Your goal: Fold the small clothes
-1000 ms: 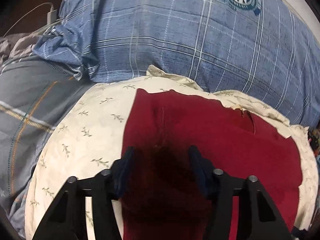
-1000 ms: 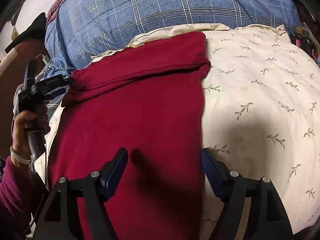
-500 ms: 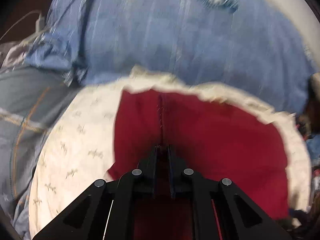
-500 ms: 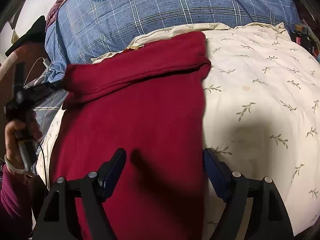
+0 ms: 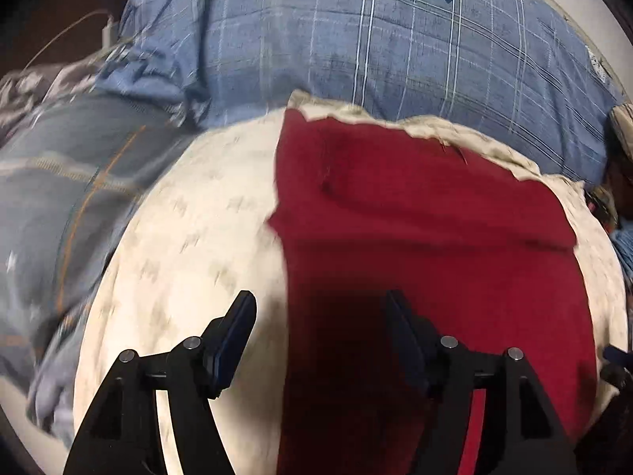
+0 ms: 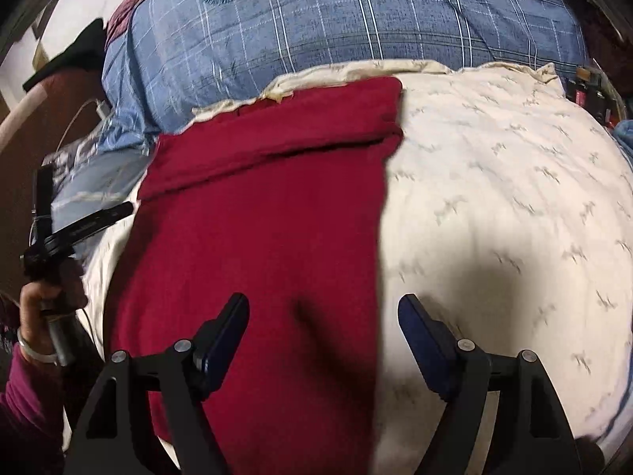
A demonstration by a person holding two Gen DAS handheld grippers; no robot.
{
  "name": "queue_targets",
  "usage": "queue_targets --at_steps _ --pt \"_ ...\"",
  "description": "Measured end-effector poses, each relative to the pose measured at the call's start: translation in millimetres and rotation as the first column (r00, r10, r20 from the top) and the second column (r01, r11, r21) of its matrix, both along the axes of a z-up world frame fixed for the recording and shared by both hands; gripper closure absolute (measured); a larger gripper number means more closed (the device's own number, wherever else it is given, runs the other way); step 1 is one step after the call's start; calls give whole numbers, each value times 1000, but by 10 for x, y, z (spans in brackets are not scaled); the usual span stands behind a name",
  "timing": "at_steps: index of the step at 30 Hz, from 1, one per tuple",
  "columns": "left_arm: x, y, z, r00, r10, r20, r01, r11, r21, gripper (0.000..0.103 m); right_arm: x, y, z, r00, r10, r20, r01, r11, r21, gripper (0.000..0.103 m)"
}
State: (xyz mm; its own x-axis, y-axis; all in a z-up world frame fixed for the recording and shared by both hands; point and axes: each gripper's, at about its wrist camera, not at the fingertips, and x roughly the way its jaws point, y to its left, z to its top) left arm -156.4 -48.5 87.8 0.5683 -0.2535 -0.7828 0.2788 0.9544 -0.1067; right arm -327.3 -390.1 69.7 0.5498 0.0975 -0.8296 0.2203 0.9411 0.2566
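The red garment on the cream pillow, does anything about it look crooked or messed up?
Mostly tidy. The red garment lies flat on the cream pillow, its far end folded into a band. That band's left corner bulges past the side edge, slightly askew.

left gripper (image 5: 320, 332) spread wide | red garment (image 5: 427, 237) on cream pillow (image 5: 190, 237)

One red garment (image 5: 427, 237), one cream leaf-print cushion (image 6: 494, 206), one blue plaid pillow (image 5: 356, 51), two tools.
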Motion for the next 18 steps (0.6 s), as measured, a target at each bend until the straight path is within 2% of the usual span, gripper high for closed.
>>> queue_targets --at_steps 3,6,9,12,14,16,18 --pt "-290 202 -33 999 -18 -48 16 999 -39 36 -180 -34 -64 999 21 -41 -20 999 26 24" --pt "-564 381 -102 996 -17 -88 16 1000 -14 36 -371 -25 -122 997 45 -64 -43 998 35 24" --pt "-752 523 -139 990 -20 -140 17 1000 -22 36 -520 7 -215 993 64 -100 -59 997 52 24" --pt "-857 609 -149 984 -10 -179 1 999 -50 36 -637 31 -299 991 72 -110 -60 993 105 24" --pt "-932 640 -155 982 -11 -187 5 1000 -30 36 -692 54 -353 990 87 -114 -70 987 144 25" --pt "-987 628 -175 981 -19 -191 18 1000 -6 36 -718 102 -384 987 109 -115 -91 983 157 29" --pt "-1037 622 -182 981 -19 -194 22 1000 12 36 -728 133 -373 985 133 -106 -116 982 152 41"
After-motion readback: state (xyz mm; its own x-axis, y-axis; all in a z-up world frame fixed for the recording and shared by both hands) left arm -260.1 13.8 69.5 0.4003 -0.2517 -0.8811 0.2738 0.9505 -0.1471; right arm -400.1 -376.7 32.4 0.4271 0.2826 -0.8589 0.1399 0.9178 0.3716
